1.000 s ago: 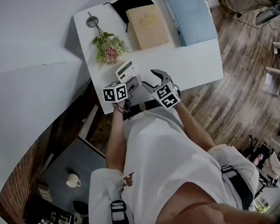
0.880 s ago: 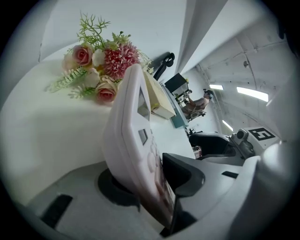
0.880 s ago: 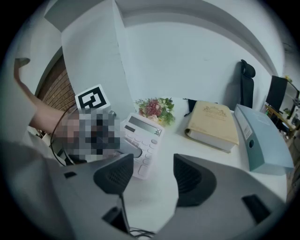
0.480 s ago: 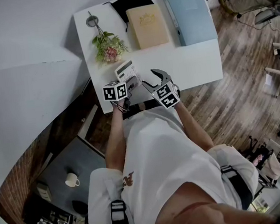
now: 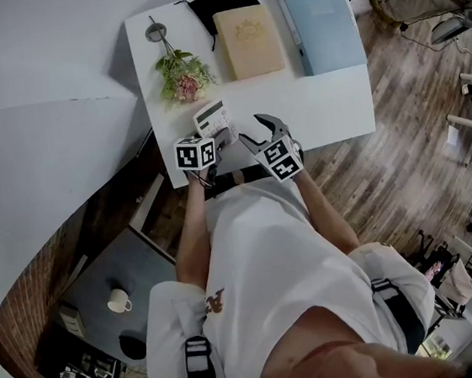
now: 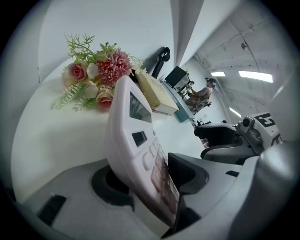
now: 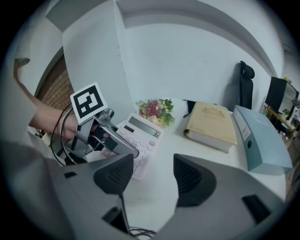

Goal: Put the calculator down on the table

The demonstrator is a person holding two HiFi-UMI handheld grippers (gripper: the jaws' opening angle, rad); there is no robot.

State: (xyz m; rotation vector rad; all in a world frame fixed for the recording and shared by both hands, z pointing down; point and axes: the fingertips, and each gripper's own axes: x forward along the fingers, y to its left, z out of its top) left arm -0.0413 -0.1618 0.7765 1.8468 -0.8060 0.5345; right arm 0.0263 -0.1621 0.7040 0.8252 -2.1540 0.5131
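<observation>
Left gripper [image 6: 149, 182]: jaws have just been opening and are standing about half spread, with the calculator [image 6: 136, 140] between them. The keypad face is leaning against one pad and the other pad is sitting clear of the back. We're reading that as a release, not a pinch.

In the right gripper view the calculator appears to be lying flat on the white table [image 5: 328, 105]. It's near the front edge, display end pointing toward the flowers [image 6: 96, 75]. We're guessing the let-go is happening this low so nothing drops or skids.

Right gripper [image 7: 150, 180]: jaws spread with nothing between them, hovering just beside the left one and out of its way.

Farther out, the tan book [image 7: 213, 124] and blue binder [image 7: 262, 140] are lying well apart from the calculator.

Left to do: we're backing the left jaws off without dragging the calculator.
</observation>
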